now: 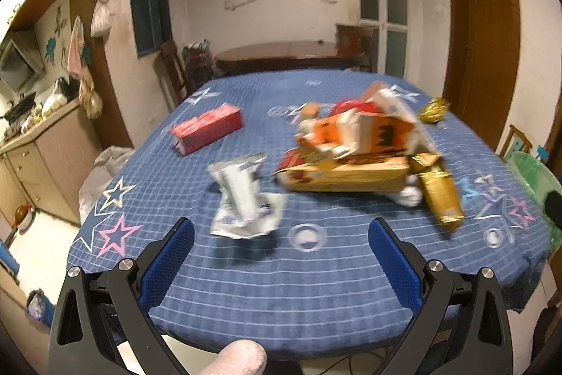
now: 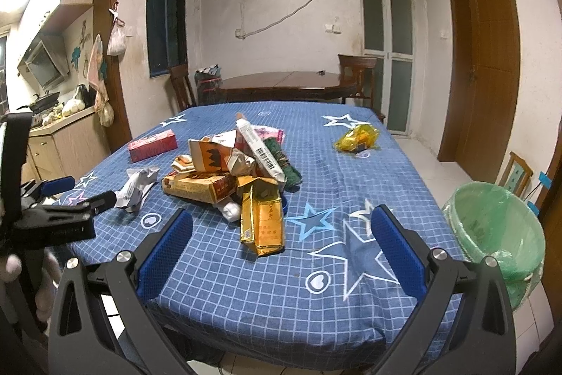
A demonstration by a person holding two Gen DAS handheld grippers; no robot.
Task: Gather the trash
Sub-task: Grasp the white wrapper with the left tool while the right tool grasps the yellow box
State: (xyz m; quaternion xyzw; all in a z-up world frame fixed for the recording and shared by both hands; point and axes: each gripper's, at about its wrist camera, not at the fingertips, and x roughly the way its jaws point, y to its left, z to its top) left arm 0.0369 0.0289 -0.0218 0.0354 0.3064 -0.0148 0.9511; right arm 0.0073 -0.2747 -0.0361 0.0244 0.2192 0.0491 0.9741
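Observation:
A pile of crushed cartons and wrappers [image 2: 232, 174] lies mid-table on the blue star cloth [image 2: 281, 287]; it also shows in the left wrist view [image 1: 354, 150]. A gold box [image 2: 263, 220] lies at its front. A crumpled silver wrapper [image 1: 242, 199] lies just beyond my left gripper [image 1: 281, 234], which is open and empty. A red box [image 1: 207, 127] lies far left. A yellow wrapper [image 2: 356, 137] lies far right. My right gripper [image 2: 281, 227] is open and empty, near the table's front edge.
A green-lined bin [image 2: 491, 231] stands on the floor right of the table. A wooden chair [image 2: 516, 173] stands behind it. A dark wooden table [image 2: 281, 86] and chairs stand at the back. Kitchen cabinets [image 2: 66, 143] run along the left.

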